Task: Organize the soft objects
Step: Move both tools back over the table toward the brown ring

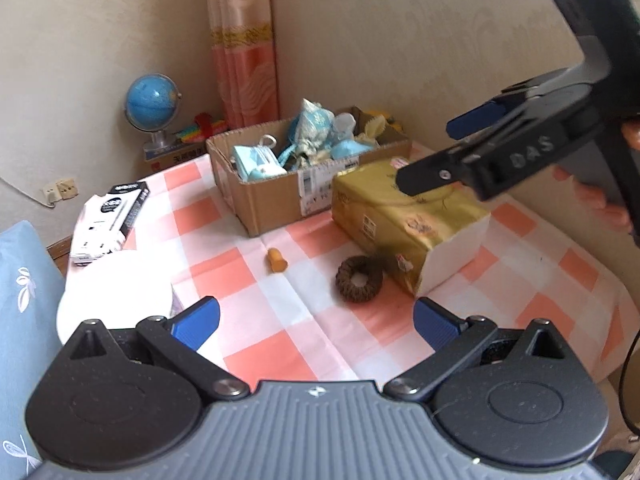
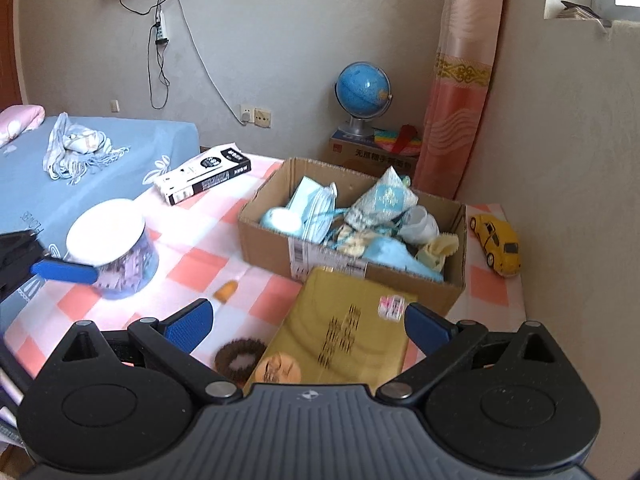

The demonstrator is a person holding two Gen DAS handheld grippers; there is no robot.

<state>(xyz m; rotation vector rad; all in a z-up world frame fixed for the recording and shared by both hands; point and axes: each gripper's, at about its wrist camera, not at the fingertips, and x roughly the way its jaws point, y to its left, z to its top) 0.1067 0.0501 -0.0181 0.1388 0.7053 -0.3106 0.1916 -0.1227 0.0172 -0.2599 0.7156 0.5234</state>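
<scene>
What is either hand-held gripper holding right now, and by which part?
Nothing. The left hand-held gripper is open above the checked tablecloth, and the right hand-held gripper is open above the gold tissue pack, not gripping it.

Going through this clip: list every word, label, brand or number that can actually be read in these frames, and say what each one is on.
"DAS": embossed on the right gripper body, in the left wrist view.
"HOME", seen upside down: on the blue bedsheet.
Chinese characters on the carton under the globe: visible, too blurred to quote.
Black-and-white box: print unreadable.
Shipping label on the cardboard box: barcode only, digits too small.
Gold tissue pack: markings blurred.
</scene>
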